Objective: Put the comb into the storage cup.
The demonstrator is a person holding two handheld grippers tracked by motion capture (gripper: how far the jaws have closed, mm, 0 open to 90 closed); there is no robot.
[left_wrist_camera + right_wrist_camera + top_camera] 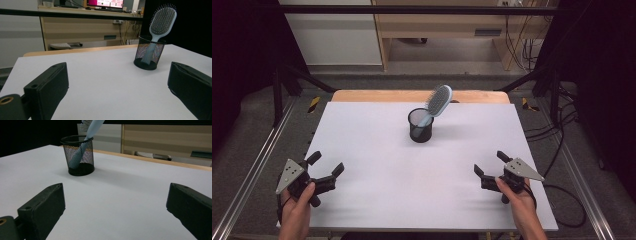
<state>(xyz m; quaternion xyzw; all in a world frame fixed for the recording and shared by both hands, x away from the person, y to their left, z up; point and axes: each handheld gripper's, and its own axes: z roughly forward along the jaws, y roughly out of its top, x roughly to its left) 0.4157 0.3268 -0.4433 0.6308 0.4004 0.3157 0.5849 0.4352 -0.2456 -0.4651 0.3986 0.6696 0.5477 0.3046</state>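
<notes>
A pale blue paddle hairbrush (438,101) stands handle-down in a black wire-mesh cup (421,125), which sits upright toward the far middle of the desk (372,150). The brush leans to the right, its oval head clear of the rim and its dark bristle pad with fine pins facing left and toward the person; the handle shows through the mesh in the left gripper view (150,51). The cup is cylindrical, with an open lattice wall, a solid dark base and a thin rolled rim (78,155).

The left hand-held gripper (328,170) rests near the front left corner of the desk, held by a hand (296,206) entering from below, its jaws spread wide and empty, angled toward the cup. The right hand-held gripper (491,166) lies near the front right corner in the other hand (518,197), jaws likewise spread and empty. Both are well apart from the cup. Each carries a grey three-cornered plate; the jaws are matte black blocks. The desk surface is smooth, flat and white, with a wooden edge along its far side.
</notes>
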